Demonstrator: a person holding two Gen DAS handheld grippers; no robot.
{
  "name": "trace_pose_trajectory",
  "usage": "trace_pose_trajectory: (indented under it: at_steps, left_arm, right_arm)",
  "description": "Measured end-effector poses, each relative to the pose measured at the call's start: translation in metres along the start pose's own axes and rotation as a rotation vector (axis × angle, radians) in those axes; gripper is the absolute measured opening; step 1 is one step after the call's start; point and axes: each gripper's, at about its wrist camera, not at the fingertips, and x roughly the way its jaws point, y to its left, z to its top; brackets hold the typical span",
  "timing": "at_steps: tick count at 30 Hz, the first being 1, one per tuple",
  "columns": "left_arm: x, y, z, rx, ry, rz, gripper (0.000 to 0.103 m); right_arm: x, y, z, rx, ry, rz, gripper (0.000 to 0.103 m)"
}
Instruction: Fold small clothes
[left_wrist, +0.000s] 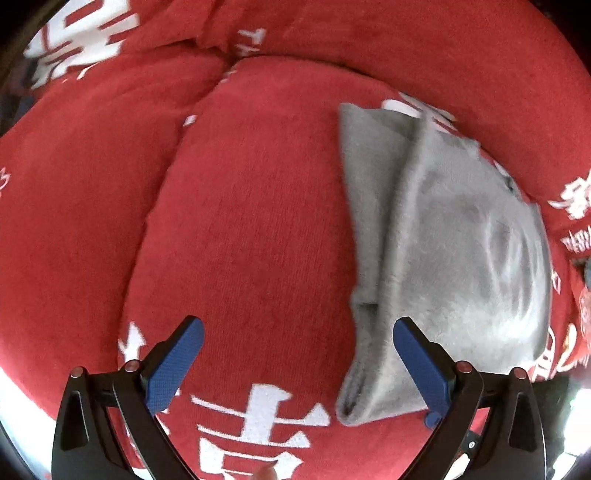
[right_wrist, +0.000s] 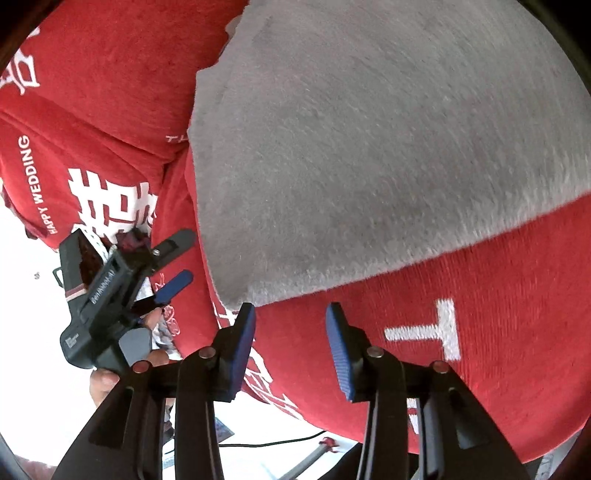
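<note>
A grey fuzzy garment (left_wrist: 454, 236) lies folded on a red cushion (left_wrist: 258, 221) printed with white characters. My left gripper (left_wrist: 295, 332) points down at the cushion, open wide. Its right pad (left_wrist: 421, 358) hangs over the garment's lower left corner, and neither pad presses on cloth. In the right wrist view the garment (right_wrist: 369, 147) fills the upper half. My right gripper (right_wrist: 291, 308) stands open just short of the garment's near edge, with only red cushion between its pads. The left gripper (right_wrist: 186, 256) also shows there at left, held in a hand (right_wrist: 103, 384).
Red cushions (right_wrist: 92, 92) with white print, one reading HAPPY WEDDING, lie to the left across a seam. The cushion's front edge drops to a white floor (right_wrist: 37, 332), where a thin black cable (right_wrist: 277, 441) runs.
</note>
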Motion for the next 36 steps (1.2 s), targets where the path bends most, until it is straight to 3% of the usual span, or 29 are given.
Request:
trace_pose_trajectory:
  at_steps: [4,8,17,19,20,25,30,36]
  left_arm:
    - [-0.001,0.004,0.002,0.011,-0.011,0.023,0.103]
    - [0.004,0.009,0.001,-0.027,0.042,-0.101,0.103]
    - [0.009,0.009,0.007,-0.078,0.078,-0.315,0.103]
    - [0.013,0.009,0.011,-0.083,0.097,-0.358,0.103]
    - [0.016,0.009,0.013,-0.091,0.108,-0.385,0.103]
    - [0.026,-0.001,0.026,-0.115,0.162,-0.564,0.103]
    - [0.043,-0.025,0.048,-0.109,0.215,-0.692,0.103]
    - [0.041,-0.071,0.069,-0.008,0.182,-0.657,0.102]
  right_arm:
    - [0.001,-0.011,-0.001,0.064,-0.038,0.063,0.043]
    - [0.000,-0.017,-0.002,0.100,-0.080,0.112,0.043]
    - [0.016,-0.008,0.016,0.182,-0.176,0.223,0.045]
    - [0.018,-0.008,0.021,0.213,-0.155,0.229,0.032]
    - [0.017,-0.008,0.022,0.224,-0.147,0.234,0.009]
    - [-0.014,0.007,0.029,0.165,-0.159,0.364,0.008]
    - [-0.037,0.031,0.038,0.064,-0.159,0.371,0.008]
    - [-0.030,0.048,0.037,0.000,-0.130,0.311,0.008]
